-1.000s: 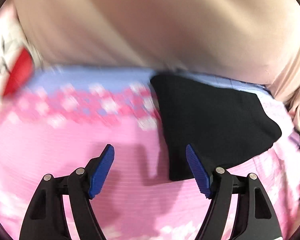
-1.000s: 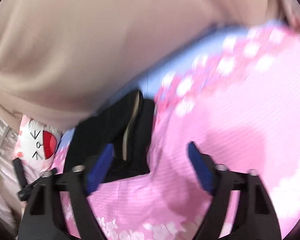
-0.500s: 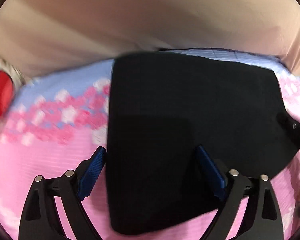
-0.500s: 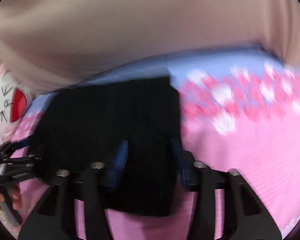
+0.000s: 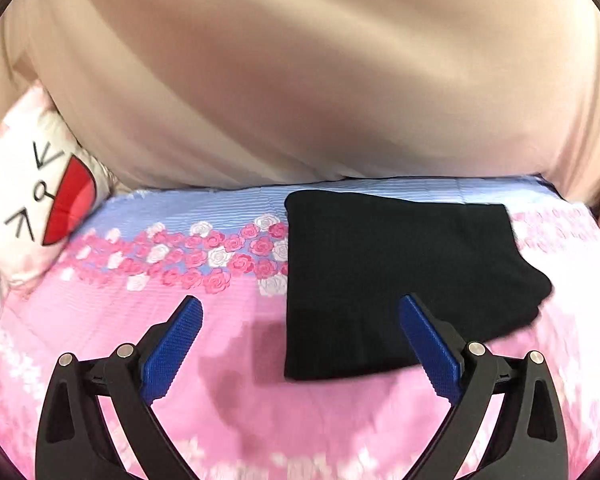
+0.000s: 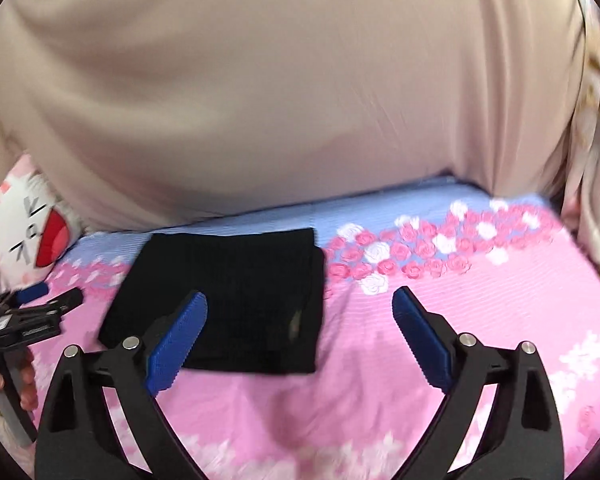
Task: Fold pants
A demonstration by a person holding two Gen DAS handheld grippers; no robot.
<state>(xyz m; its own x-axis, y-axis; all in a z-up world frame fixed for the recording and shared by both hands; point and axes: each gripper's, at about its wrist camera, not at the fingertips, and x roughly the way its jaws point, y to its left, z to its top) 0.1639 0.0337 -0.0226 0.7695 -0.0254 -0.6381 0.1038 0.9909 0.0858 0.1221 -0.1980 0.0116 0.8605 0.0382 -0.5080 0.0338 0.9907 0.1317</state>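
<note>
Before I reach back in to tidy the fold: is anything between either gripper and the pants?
Nothing visible. Only bare pink sheet separates the open left gripper and right gripper from the folded black pants.

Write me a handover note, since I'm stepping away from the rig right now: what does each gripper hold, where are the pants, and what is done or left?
Left gripper: open, holding nothing, above the sheet at the pants' left edge.
Right gripper: open, holding nothing, above the pants' right edge.
Pants: black, folded into a compact rectangle, lying flat on the pink floral bedsheet near the beige curtain; cat-face pillow to their left.
Done: the fold looks complete and released.
Left: probably only a check of the slightly uneven right corner.
</note>
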